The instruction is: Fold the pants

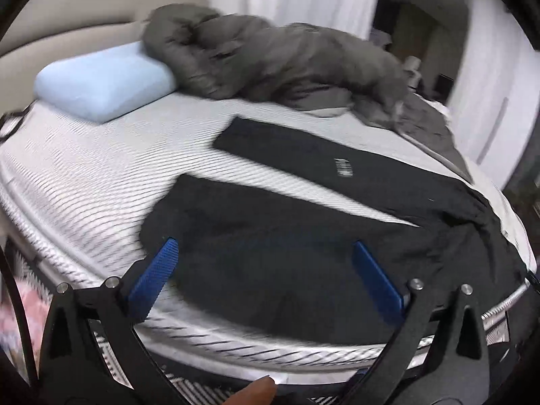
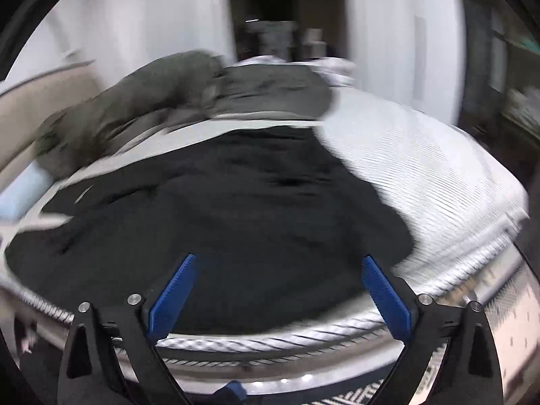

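The bed fills most of what either camera sees, its pale striped mattress cover running to a rounded near edge. Against the headboard side lies a heap of grey bedding, crumpled and bulky. The left wrist view shows it resting partly over a light blue pillow; from the right wrist view the pillow is barely a sliver at the far left, and the picture there is smeared with blur.

The black pants lie spread on the mattress near its front edge. From the left wrist view the two legs are plain — one stretches away toward the pillow, flat and straight with a small white label on it, and the other lies nearer, with a wedge of bare mattress between them. The waist end bunches toward the right edge of the bed. The right wrist view shows only a broad dark mass of cloth, rumpled, with open mattress to its right and a dark doorway beyond.

The left gripper hangs over the nearer leg, its blue jaws spread wide and released, nothing between them. The right gripper hangs over the cloth likewise — jaws wide apart, gripping nothing. A fingertip shows at the bottom of the left view.
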The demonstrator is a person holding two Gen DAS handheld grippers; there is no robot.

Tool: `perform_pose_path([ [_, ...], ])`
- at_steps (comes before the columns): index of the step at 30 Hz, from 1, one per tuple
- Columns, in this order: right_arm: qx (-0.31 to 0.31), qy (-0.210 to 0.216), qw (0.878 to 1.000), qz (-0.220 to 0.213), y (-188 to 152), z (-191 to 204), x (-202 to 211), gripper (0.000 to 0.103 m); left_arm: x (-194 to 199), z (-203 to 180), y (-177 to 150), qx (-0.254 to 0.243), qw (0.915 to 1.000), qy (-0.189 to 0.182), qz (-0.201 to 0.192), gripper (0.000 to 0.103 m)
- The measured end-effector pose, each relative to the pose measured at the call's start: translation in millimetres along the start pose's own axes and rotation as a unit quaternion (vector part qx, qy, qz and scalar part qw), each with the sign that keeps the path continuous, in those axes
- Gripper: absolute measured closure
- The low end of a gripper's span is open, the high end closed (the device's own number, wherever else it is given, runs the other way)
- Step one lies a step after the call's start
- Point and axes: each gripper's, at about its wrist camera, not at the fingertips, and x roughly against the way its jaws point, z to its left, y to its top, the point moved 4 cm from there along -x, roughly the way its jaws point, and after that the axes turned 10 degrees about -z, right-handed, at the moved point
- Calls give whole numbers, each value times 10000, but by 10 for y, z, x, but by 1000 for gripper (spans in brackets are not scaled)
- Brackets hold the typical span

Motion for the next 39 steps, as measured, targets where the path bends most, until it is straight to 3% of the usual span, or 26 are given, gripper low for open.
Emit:
perform_pose_path([
  [4, 850, 765, 9933, 166, -9, 716, -273, 3, -146, -673, -91, -543, 9970, -532, 175, 1],
  [8, 1386, 1509, 9778, 444, -94, 1382, -560, 3, -449, -1377, -384, -793, 9891, -1021, 712, 1],
  [11, 1649, 1795, 9680, 592, -182, 1702, -744, 3, -603, -1792, -588, -1158, 9818, -1230, 871, 1],
  [13, 1982, 1611, 9644, 682, -285, 1777, -889, 3, -709, -1931, -698, -1453, 9777, -1134, 1010, 1],
  [15, 2243, 1309, 9636, 629, -334, 1700, -987, 3, -784, -1898, -778, -1499, 9780, -913, 1128, 1],
  [19, 1849, 801, 9780, 544, -263, 1074, -1054, 3, -783, -1561, -695, -1203, 9840, -835, 1016, 0],
  [23, 1308, -172, 9898, 537, -159, 150, -1147, 3, -854, -956, -538, -1144, 9889, 27, 943, 0],
  [26, 752, -218, 9949, 643, -110, -276, -1195, 3, -912, -582, -437, -951, 9901, 336, 977, 0],
  [29, 845, -430, 9934, 637, -54, -290, -1154, 3, -898, -393, -301, -722, 9919, 380, 973, 0],
  [31, 769, -311, 9948, 597, 23, -227, -1128, 3, -849, -450, -259, -652, 9935, 200, 916, 0],
  [34, 677, 122, 9965, 483, 154, 6, -1090, 3, -836, -756, -222, -742, 9927, -286, 904, 0],
  [39, 761, 872, 9918, 538, 266, 656, -1247, 3, -1042, -1566, -317, -1475, 9793, -805, 1130, 0],
])
